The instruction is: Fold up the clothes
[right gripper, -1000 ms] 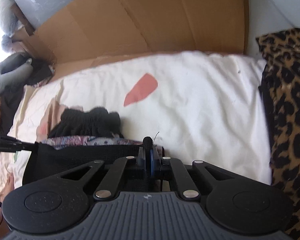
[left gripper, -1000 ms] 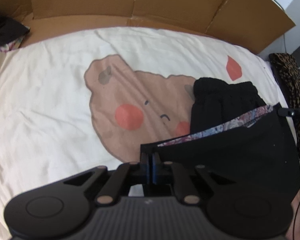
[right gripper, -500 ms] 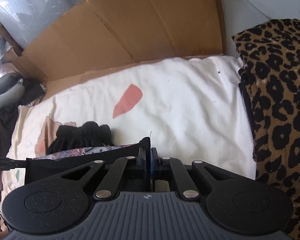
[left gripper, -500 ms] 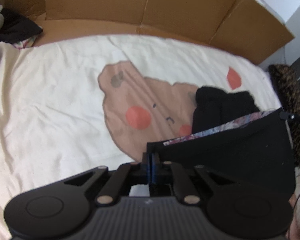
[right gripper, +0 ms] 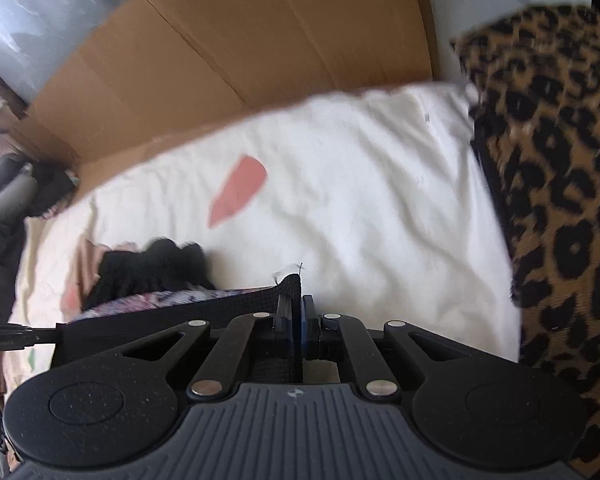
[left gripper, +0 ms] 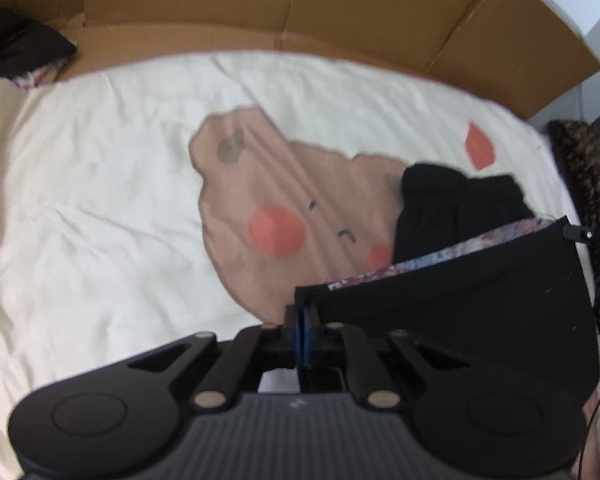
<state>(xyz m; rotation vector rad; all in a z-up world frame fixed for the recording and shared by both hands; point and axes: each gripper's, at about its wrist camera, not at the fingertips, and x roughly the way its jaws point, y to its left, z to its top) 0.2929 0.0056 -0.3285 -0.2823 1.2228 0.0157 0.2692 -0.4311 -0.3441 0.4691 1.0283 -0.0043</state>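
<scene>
Bed (left gripper: 100, 200) covered by cream sheet (right gripper: 380, 208) printed with brown cartoon animal face (left gripper: 284, 208), pink cheeks. Flattened brown cardboard (left gripper: 260, 4) stands along far edge of bed. Leopard-print fabric (right gripper: 560, 200) against bed's right edge. White wall (left gripper: 592, 4) at far right corner. Clear plastic wrap (right gripper: 40, 12) at far left. Soft daylight.
</scene>
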